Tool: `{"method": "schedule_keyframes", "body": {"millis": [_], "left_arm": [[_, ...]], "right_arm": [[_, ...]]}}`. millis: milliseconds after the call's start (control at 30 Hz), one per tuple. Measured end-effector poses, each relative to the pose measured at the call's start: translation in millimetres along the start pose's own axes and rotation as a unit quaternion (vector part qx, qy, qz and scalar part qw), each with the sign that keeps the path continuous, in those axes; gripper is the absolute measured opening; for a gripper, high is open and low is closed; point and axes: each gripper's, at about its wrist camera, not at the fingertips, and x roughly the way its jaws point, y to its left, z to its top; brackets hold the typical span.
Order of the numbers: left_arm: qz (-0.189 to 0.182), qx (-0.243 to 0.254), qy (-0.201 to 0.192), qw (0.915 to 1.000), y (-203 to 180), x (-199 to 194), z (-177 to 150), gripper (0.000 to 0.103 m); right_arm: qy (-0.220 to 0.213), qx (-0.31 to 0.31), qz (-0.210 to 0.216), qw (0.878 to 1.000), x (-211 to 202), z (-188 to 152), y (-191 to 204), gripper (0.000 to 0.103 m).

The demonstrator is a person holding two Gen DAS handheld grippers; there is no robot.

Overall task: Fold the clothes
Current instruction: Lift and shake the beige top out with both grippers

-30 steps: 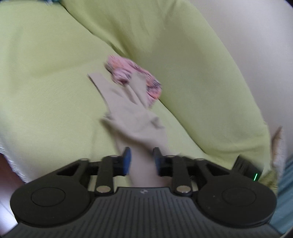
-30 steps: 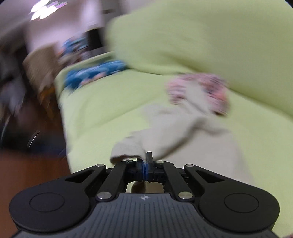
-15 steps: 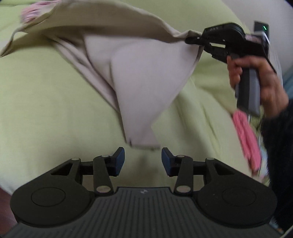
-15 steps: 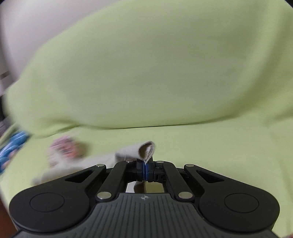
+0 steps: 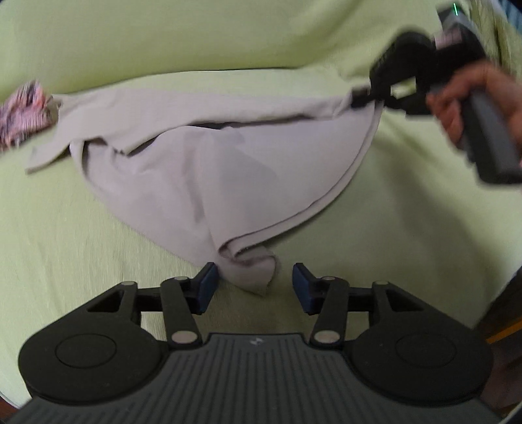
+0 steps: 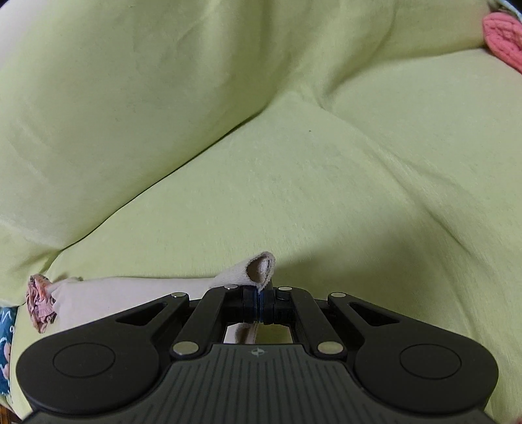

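Only a small emblem marks each gripper; no legible writing.

A sofa covered with a light green cloth [image 6: 342, 182] fills almost both views. In the right wrist view the seat takes the lower half, and the back cushion [image 6: 137, 98] rises from 9 to 12 o'clock; a deep crease runs between them. At 10 o'clock a pale wall [image 6: 8, 29] shows in the corner. In the left wrist view the cover [image 5: 81, 248] lies flat with fine wrinkles, and at 4 o'clock a dark brown floor [image 5: 502, 323] is seen. The light is soft and even.
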Motion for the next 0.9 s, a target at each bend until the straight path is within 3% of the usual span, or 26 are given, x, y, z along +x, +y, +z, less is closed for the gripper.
{"method": "schedule_keyframes", "body": {"millis": [100,200,267,300,367,433,533,667,767,900], "left_arm": [[0.038,0.040,-0.018,0.9983,-16.9,10.3,1.4,0.046],[0.050,0.001,-0.018,0.9986,-14.1,19.9,7.9,0.049],[0.057,-0.043,-0.021,0.9972,-6.9,27.8,22.2,0.031],[0.068,-0.053,-0.023,0.9960,-4.3,22.4,22.2,0.010],[0.070,-0.057,-0.019,0.9957,3.9,23.3,23.0,0.005],[0.090,-0.025,-0.012,0.9956,11.1,17.4,17.0,0.004],[0.131,0.050,-0.018,0.9900,16.8,-12.9,1.7,0.003],[0.188,0.127,-0.058,0.9722,32.0,-78.5,-2.3,0.003],[0.205,0.115,-0.100,0.9667,53.1,-135.3,13.5,0.003],[0.204,0.095,-0.183,0.9570,76.0,-213.5,52.7,0.004]], "right_arm": [[-0.003,-0.015,0.003,1.000,-5.5,8.8,-7.4,0.001],[-0.004,-0.021,0.006,1.000,-4.5,9.8,-7.1,0.001],[-0.004,-0.019,0.010,1.000,-5.5,9.3,-7.9,0.001],[-0.004,-0.017,0.011,1.000,-7.9,8.1,-8.6,0.001],[-0.005,-0.016,0.015,1.000,-11.9,6.0,-9.2,0.001],[-0.008,-0.015,0.025,1.000,-21.6,4.1,-10.5,0.000],[-0.012,-0.005,0.052,0.999,-43.7,0.1,-13.1,0.000],[-0.002,0.030,0.145,0.989,-96.1,-17.7,-18.1,0.000],[-0.012,0.019,0.199,0.980,-145.5,-35.6,-9.3,0.000],[-0.057,-0.009,0.265,0.963,-222.0,-40.6,12.1,0.000]]}}
